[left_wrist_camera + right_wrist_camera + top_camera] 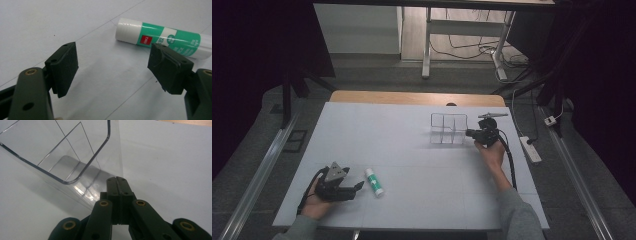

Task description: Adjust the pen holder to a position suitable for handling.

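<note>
A green and white glue stick (374,181) (160,37) lies on the white table sheet, just right of my left gripper (357,186) (112,72). That gripper rests low near the front left with its jaws wide apart and nothing between them; the stick lies just beyond the right pad. A clear plastic organiser (448,128) (62,152) with dividers stands at the back right. My right gripper (469,133) (119,181) has its jaws pressed together, tips against the organiser's outer wall, with nothing held.
The white sheet (412,160) covers a wooden table (417,97). A power strip (531,149) and cables lie on the floor at the right. Desk legs (427,45) stand behind the table.
</note>
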`<state>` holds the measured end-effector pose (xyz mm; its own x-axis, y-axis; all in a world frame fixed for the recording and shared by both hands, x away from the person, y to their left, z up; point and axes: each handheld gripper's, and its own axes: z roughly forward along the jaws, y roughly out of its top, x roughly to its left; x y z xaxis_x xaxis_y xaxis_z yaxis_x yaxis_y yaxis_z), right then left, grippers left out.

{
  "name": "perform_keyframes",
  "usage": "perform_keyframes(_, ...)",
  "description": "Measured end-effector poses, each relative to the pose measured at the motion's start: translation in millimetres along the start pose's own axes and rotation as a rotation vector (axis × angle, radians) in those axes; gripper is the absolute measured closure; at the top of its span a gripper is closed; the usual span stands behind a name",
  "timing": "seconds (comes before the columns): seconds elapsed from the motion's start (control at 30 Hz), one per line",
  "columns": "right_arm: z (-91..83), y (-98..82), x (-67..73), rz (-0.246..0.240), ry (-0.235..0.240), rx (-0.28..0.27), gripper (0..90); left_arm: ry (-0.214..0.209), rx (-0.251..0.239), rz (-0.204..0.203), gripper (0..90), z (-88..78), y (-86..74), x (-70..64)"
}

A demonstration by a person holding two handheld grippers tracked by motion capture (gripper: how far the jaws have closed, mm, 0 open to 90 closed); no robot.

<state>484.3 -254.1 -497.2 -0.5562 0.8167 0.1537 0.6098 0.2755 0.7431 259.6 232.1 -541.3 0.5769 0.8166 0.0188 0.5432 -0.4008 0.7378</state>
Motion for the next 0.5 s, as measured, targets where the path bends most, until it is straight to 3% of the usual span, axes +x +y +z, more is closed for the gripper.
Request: perform_keyframes(0.5, 11.7, 2.0, 17.4, -0.026, 0.012, 0.010, 89.4, 0.001, -0.001, -0.001, 24.1, -0.2, -0.1, 0.3)
